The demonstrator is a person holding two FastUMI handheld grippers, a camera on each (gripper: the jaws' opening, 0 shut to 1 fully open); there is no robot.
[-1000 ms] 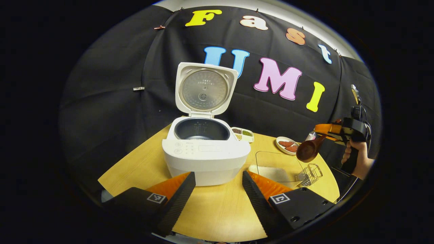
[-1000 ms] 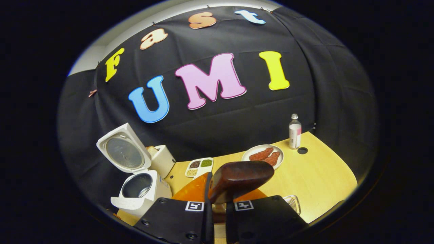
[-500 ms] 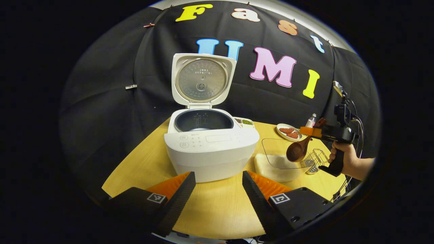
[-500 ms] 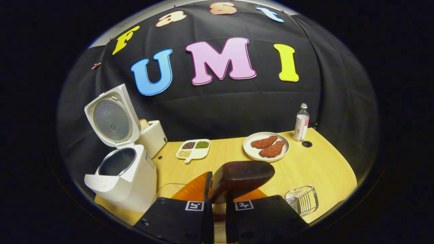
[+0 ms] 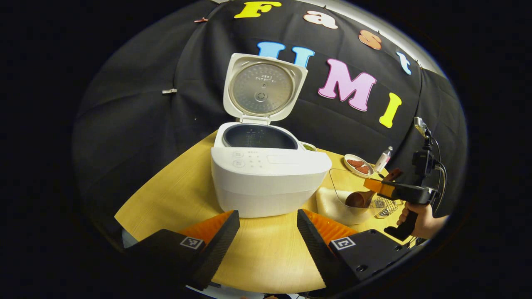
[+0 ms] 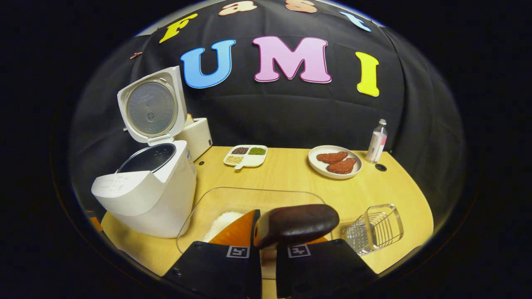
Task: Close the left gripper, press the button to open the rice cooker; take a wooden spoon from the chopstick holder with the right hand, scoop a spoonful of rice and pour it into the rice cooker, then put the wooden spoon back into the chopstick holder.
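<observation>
In the left gripper view we see the rice cooker point(image 5: 266, 174) at centre, lid up. The left gripper point(image 5: 268, 232) at bottom has jaws spread, nothing btw them. At right, the right gripper point(image 5: 380, 189) grips the wooden spoon point(image 5: 360, 198), bowl inside the clear rice container point(image 5: 338, 189).

In the right gripper view, bottom centre, the jaws are clenched on the spoon handle; the spoon bowl is over the container w/ rice point(image 6: 222, 222). The chopstick holder point(image 6: 374, 228) is lower right.

Wooden spoon point(image 6: 296, 224) handle between jaws
</observation>
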